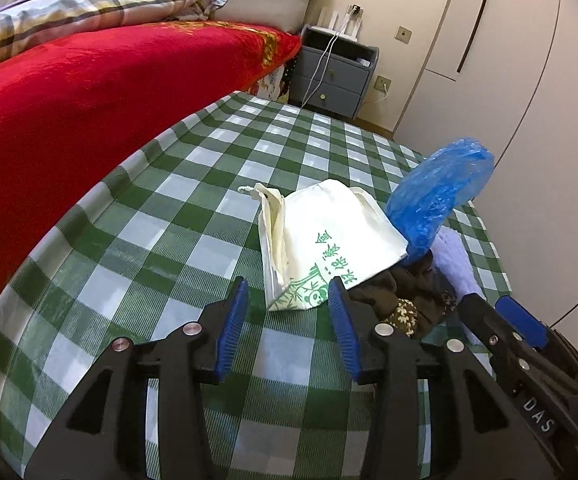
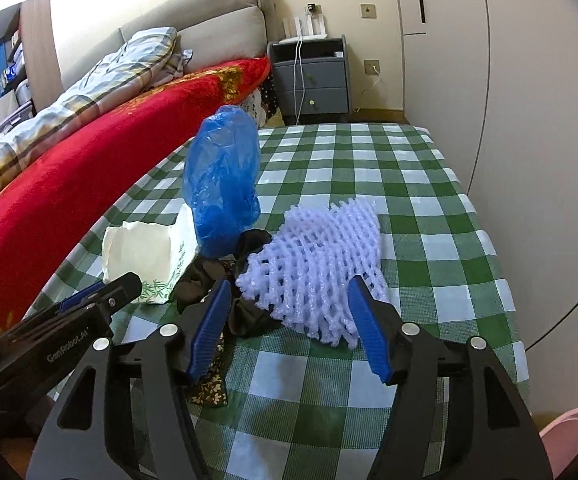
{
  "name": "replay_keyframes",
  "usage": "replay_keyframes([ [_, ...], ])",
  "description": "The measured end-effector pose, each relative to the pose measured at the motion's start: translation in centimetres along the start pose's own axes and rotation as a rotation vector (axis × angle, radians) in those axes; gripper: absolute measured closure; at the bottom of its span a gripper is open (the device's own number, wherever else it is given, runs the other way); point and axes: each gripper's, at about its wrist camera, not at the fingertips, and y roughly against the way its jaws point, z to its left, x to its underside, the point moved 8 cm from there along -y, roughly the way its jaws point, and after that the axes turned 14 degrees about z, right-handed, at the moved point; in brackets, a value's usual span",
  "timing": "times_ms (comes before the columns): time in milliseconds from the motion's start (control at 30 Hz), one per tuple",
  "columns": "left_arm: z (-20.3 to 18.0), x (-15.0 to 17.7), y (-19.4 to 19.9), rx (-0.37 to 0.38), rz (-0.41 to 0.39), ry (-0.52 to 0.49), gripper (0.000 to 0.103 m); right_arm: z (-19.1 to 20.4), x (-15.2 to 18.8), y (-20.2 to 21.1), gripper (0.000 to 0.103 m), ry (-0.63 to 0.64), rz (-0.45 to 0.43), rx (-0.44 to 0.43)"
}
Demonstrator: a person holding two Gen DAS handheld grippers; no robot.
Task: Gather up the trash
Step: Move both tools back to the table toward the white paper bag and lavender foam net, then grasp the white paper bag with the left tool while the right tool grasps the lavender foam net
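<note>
On the green-and-white checked cloth [image 1: 193, 240] lies a small heap. It holds a white cloth bag [image 1: 329, 232] with green print, a crumpled blue plastic bag [image 1: 437, 192] standing above it, a white foam fruit net [image 2: 313, 264] and a dark floral rag [image 2: 245, 316]. My left gripper [image 1: 287, 292] is open, and the printed corner of the white bag lies just past its tips, untouched. My right gripper [image 2: 289, 284] is open too, its fingers on either side of the near edge of the foam net and the rag. Each gripper shows at the edge of the other's view.
A bed with a red blanket [image 1: 69, 112] and a plaid quilt [image 1: 89, 12] runs along the left of the cloth. A grey nightstand [image 1: 333, 76] with cables stands beyond, beside white wardrobe doors [image 1: 509, 60]. A pink object [image 2: 569, 428] sits at the lower right.
</note>
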Motion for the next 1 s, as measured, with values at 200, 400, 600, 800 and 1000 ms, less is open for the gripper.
replay_keyframes([
  [200, 0.4, -0.2, -0.8, -0.007, 0.015, 0.012, 0.062, -0.8, 0.1, -0.6, 0.076, -0.017, 0.021, -0.013],
  [400, 0.5, -0.1, -0.9, -0.001, 0.020, 0.017, 0.094, -1.0, 0.3, -0.4, 0.096, -0.016, 0.021, -0.020],
  [600, 0.1, 0.0, -0.1, -0.002, 0.011, -0.001, 0.099, -1.9, 0.0, 1.1, 0.098, -0.047, -0.004, -0.029],
  [800, 0.2, -0.1, 1.7, 0.000, -0.015, 0.008, 0.099, -2.8, -0.1, 3.9, 0.098, -0.058, -0.030, -0.014],
  [1000, -0.2, 0.6, 4.3, 0.002, -0.039, -0.023, 0.099, -2.1, 0.0, 7.6, 0.099, -0.020, -0.066, -0.002],
])
